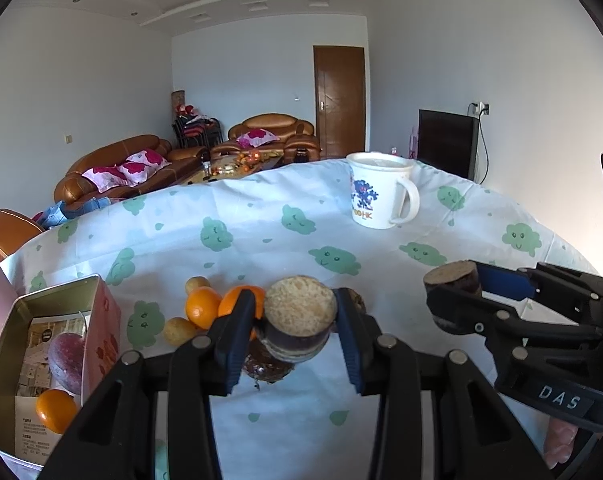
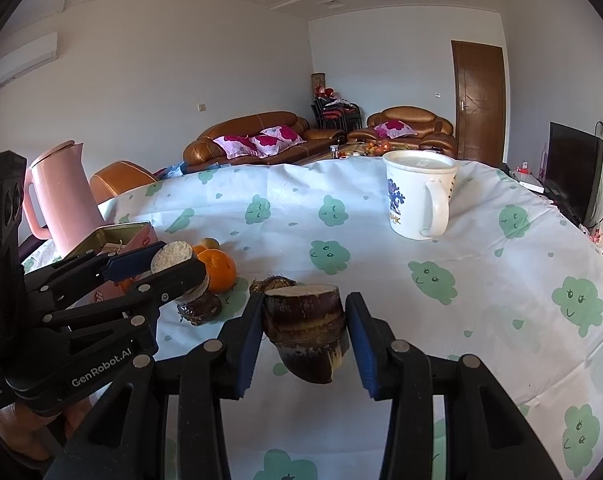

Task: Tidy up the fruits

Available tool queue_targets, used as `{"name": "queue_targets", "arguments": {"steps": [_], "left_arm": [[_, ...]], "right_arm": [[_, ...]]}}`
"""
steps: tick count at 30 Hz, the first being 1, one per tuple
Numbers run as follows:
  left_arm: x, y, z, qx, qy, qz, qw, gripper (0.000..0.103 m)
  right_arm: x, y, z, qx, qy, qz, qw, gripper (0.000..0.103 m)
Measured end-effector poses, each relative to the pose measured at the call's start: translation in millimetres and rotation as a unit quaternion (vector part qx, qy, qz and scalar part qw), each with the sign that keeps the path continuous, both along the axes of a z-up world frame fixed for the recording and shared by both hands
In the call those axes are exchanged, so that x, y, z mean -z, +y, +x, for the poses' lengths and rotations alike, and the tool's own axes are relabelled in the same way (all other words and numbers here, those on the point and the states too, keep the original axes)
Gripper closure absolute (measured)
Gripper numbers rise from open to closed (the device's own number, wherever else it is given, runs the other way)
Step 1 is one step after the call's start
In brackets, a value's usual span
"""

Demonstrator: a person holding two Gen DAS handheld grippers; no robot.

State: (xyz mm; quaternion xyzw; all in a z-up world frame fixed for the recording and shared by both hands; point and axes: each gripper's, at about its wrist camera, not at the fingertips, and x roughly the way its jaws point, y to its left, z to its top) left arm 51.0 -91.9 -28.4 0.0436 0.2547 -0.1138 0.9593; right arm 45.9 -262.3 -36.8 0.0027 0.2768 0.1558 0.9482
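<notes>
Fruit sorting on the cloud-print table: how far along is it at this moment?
Partly done. The tin box already holds a purple fruit and an orange. In hand: the left tongs grip one dark cut stalk piece, the right tongs another stalk piece. Left on the tablecloth: two oranges, small yellow fruits and more dark pieces.

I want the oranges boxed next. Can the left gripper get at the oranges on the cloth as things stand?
Probably not yet: the left gripper is shut on a cut root piece, so its fingers are occupied. The oranges lie just beyond them, with nothing else in between.
</notes>
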Motion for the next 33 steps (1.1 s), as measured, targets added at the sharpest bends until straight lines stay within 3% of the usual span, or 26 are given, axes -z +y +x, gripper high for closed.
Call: {"name": "queue_targets", "arguments": {"steps": [33], "left_arm": [[0,12,-16,-0.007,0.003,-0.03,0.9995,0.061]], "right_arm": [[-10,9,-24,-0.001,-0.068,-0.02,0.997,0.06]]}}
